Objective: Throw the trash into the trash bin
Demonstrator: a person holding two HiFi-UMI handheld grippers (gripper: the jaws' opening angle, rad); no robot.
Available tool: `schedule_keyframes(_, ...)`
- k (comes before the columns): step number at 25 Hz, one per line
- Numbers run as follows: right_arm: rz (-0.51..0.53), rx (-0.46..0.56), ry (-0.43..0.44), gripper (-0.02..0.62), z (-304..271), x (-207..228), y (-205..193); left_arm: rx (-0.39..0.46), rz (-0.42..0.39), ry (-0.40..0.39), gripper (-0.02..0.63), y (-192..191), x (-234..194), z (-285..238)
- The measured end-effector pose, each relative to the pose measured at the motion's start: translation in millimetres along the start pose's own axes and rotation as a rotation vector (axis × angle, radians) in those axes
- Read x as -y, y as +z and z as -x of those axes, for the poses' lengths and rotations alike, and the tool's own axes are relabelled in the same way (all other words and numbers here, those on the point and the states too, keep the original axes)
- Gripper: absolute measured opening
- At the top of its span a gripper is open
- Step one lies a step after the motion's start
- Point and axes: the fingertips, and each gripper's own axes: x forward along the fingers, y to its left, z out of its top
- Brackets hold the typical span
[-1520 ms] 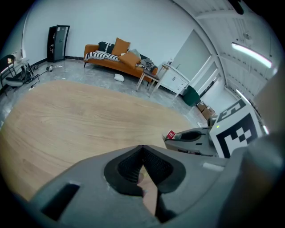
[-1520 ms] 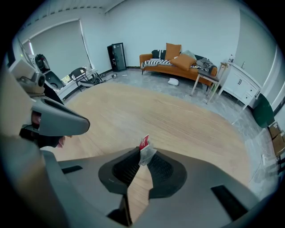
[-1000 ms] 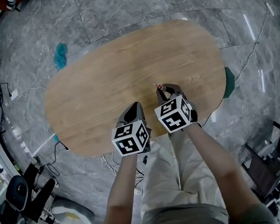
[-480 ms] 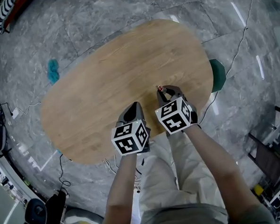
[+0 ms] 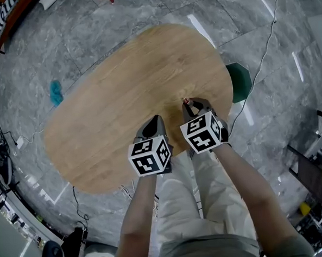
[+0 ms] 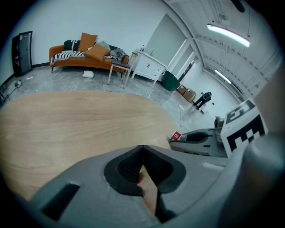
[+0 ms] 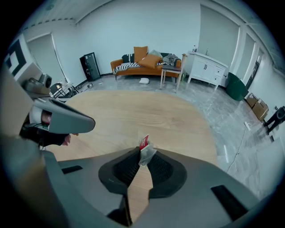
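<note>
Your right gripper (image 7: 143, 156) is clenched on the trash, a small crumpled wrapper (image 7: 145, 147) with a red printed corner and a clear body. It is pinched right at the tips of the jaws, and the red corner sticks up above them. Your left gripper (image 6: 142, 147) is closed too, its ribbed pads meeting at the tips with nothing caught between them (the pale strip showing in the gap lower down lies behind the jaws, not in them).

From the head view, both grippers hang side by side over the near edge of the oval wooden table (image 5: 121, 95), angled down, the right one a little further forward. Your beige trousers (image 5: 182, 205) show below your forearms.

The green bin (image 5: 238, 82) stands on the grey marble floor (image 5: 286, 36) just off the table's right-hand rim, beyond and to the right of the right gripper and apart from it. The wrapper is in the jaws, above the tabletop, not at the bin.
</note>
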Motion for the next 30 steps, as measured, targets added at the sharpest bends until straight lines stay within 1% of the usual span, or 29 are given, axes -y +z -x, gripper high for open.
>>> schedule_keyframes(16, -0.102, 0.001, -0.049, 0.048, 22, 88, -46, -0.059, -0.092, -0.044, 0.009, -2, 83, -51)
schedule_keyframes(30, -0.162, -0.003, -0.079, 0.048, 41, 155, -87, -0.088, -0.133, -0.069, 0.009, -6, 151, -90)
